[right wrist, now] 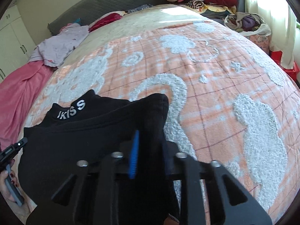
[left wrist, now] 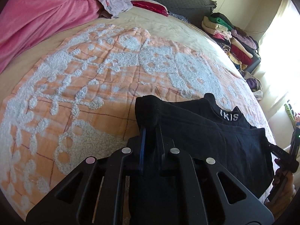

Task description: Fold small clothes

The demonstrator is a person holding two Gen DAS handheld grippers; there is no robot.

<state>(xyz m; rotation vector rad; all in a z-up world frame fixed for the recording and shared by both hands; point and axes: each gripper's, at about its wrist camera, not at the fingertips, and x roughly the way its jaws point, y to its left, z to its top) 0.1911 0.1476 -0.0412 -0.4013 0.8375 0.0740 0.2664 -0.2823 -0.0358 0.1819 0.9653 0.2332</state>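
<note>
Two black two-finger grippers tilt steeply down over the bed, each clamped on one black knit garment with white waistband lettering (left wrist: 206, 131). Left gripper (left wrist: 150, 131) pinches its left corner; right gripper (right wrist: 148, 136) pinches the right corner. Ahead of both lies one orange-and-white tufted blanket (left wrist: 93, 75).

Window glare, fisheye bending, slight blur
</note>
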